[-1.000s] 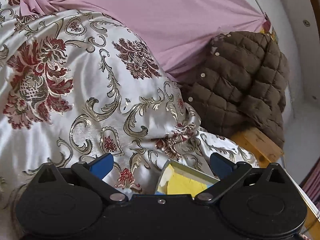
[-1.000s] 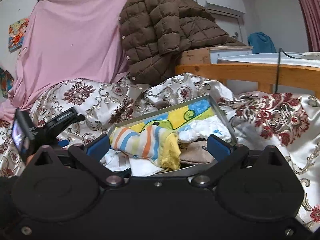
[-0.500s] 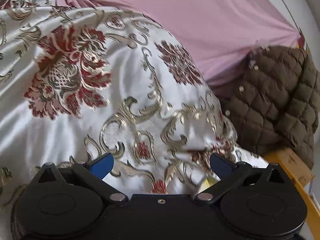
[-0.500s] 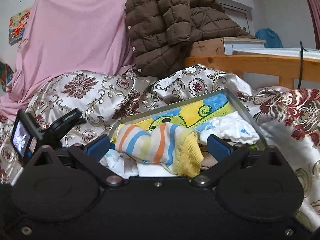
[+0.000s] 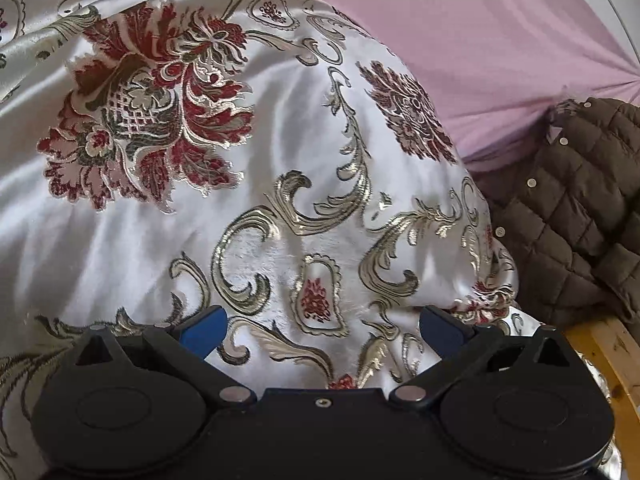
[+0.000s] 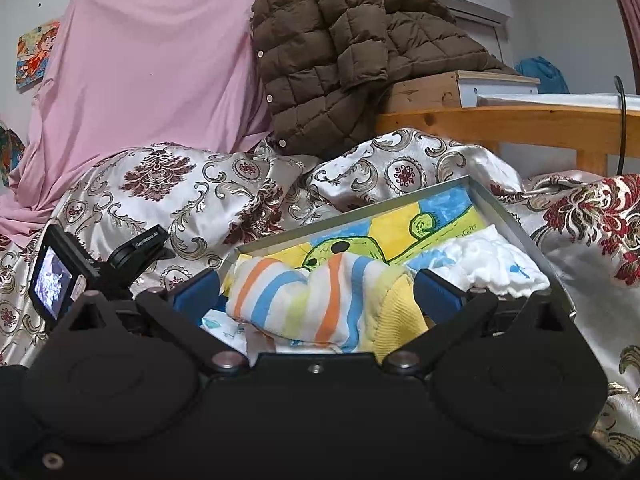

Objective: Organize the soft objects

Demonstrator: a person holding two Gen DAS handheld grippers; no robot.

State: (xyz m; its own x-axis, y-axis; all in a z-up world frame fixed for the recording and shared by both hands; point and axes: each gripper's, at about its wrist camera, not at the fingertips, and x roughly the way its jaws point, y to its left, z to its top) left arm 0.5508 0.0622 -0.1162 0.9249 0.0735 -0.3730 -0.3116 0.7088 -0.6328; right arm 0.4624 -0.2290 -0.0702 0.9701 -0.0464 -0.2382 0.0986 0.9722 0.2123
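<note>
The striped sock [image 6: 304, 304], soft and light between the wide-spread right gripper [image 6: 316, 292], wants pinching mid-bundle; the left gripper [image 5: 320, 326] gapes empty.

The right tongs' [image 6: 316, 300] black body covers the near end of the metal tray [image 6: 516, 228] and the lower part of the striped sock [image 6: 296, 300], while the brown quilted jacket [image 5: 580, 208] runs off the left view's right edge.
</note>
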